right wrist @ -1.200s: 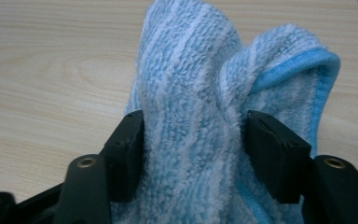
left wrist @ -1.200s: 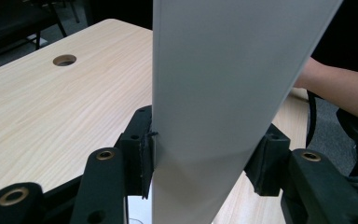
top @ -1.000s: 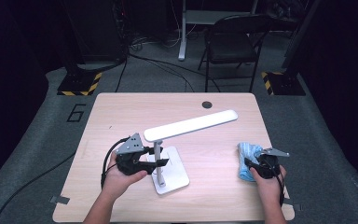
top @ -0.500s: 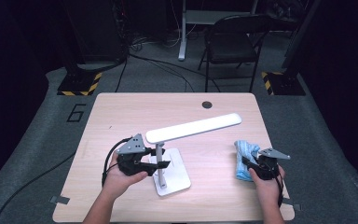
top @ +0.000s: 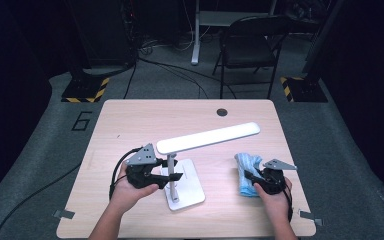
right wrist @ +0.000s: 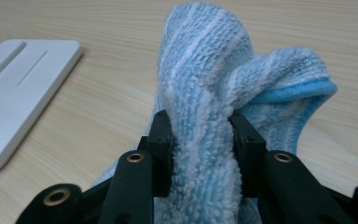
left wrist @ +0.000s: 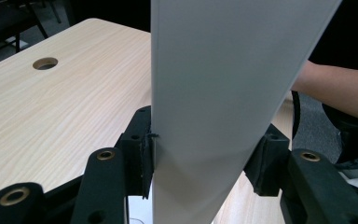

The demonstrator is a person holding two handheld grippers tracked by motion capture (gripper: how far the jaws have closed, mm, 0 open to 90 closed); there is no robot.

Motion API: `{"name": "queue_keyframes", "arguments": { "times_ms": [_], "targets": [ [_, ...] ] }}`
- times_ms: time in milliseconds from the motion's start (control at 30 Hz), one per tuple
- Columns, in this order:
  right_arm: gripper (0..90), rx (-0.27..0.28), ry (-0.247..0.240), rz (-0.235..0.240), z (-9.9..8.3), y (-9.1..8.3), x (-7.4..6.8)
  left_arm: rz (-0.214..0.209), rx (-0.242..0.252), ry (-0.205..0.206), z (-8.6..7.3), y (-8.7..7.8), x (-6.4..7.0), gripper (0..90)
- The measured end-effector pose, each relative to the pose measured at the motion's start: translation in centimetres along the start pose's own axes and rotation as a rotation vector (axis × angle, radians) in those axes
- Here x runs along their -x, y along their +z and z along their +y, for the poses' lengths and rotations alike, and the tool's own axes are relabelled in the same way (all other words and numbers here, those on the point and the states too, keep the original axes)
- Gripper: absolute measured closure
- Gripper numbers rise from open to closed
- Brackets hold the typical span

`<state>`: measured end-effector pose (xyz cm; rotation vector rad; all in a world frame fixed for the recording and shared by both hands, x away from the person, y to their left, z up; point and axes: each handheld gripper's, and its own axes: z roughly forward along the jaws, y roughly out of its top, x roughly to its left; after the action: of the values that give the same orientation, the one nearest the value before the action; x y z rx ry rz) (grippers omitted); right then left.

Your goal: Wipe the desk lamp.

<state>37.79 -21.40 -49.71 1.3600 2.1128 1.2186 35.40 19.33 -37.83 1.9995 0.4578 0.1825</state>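
One lamp (top: 207, 139), one cloth (top: 247, 172), each apparently clamped in jaws.

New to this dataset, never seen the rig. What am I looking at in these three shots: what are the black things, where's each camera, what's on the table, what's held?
There is no robot here: a person holds a two-jaw gripper in each hand. The high view looks down from above the person's side of the wooden table.

The left gripper sits at the upright post of a white desk lamp. Its own camera shows the jaws on either side of a white lamp part, touching it.

The right gripper is shut on a light blue towel. Its camera shows the towel bunched between the jaws, with the lamp's flat base to the left.

Behind the table stands a folding chair.
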Motion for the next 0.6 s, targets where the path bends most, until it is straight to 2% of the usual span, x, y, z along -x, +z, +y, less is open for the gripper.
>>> {"name": "queue_keyframes", "arguments": {
  "times_ms": [33, 67, 100, 133, 167, 200, 233, 267, 300, 367, 433, 467, 533, 567, 600],
  "targets": [
    [65.7, 0.001, -0.005, 0.016, 0.1, 0.3, -0.8, 0.003, -0.001, -0.003, 0.0, 0.0, 0.0, 51.0],
    [65.7, 0.001, -0.005, 0.016, 0.1, 0.3, -0.8, 0.003, -0.001, -0.003, 0.0, 0.0, 0.0, 51.0],
    [65.4, -0.001, -0.01, 0.044, 0.3, 0.6, -1.7, 0.005, -0.001, -0.002, 0.0, 0.0, 0.0, 51.0],
    [65.4, -0.001, -0.01, 0.044, 0.3, 0.6, -1.7, 0.005, -0.001, -0.002, 0.0, 0.0, 0.0, 51.0],
    [65.1, -0.005, -0.028, 0.077, 0.4, 1.0, -2.8, 0.002, 0.0, -0.003, 0.0, 0.0, 0.0, 51.0],
    [65.1, -0.005, -0.028, 0.077, 0.4, 1.0, -2.8, 0.002, 0.0, -0.003, 0.0, 0.0, 0.0, 51.0],
    [65.0, -0.014, -0.057, 0.094, 0.5, 1.4, -4.0, 0.0, 0.003, -0.005, 0.0, 0.1, 0.0, 51.0],
    [65.0, -0.014, -0.057, 0.094, 0.5, 1.4, -4.0, -0.005, 0.005, -0.005, 0.0, 0.1, 0.0, 51.0],
    [64.9, -0.019, -0.085, 0.121, 0.7, 1.7, -5.5, -0.007, 0.01, 0.001, 0.0, 0.2, -0.1, 51.1],
    [64.9, -0.023, -0.101, 0.136, 0.7, 1.7, -5.9, -0.017, 0.009, 0.005, 0.0, 0.2, -0.1, 51.1],
    [64.8, -0.029, -0.132, 0.164, 0.7, 2.0, -7.6, -0.034, 0.01, 0.014, 0.1, 0.4, -0.2, 51.2],
    [64.8, -0.029, -0.132, 0.164, 0.7, 2.0, -7.6, -0.034, 0.01, 0.014, 0.1, 0.4, -0.2, 51.2],
    [64.8, -0.038, -0.155, 0.172, 0.6, 2.2, -8.4, -0.036, 0.019, 0.024, 0.1, 0.7, -0.1, 51.3],
    [64.8, -0.048, -0.184, 0.179, 0.6, 2.4, -9.0, -0.047, 0.017, 0.03, 0.2, 0.9, -0.1, 51.3],
    [64.8, -0.048, -0.184, 0.179, 0.6, 2.4, -9.0, -0.047, 0.017, 0.03, 0.2, 0.9, -0.1, 51.4]
  ]
}}
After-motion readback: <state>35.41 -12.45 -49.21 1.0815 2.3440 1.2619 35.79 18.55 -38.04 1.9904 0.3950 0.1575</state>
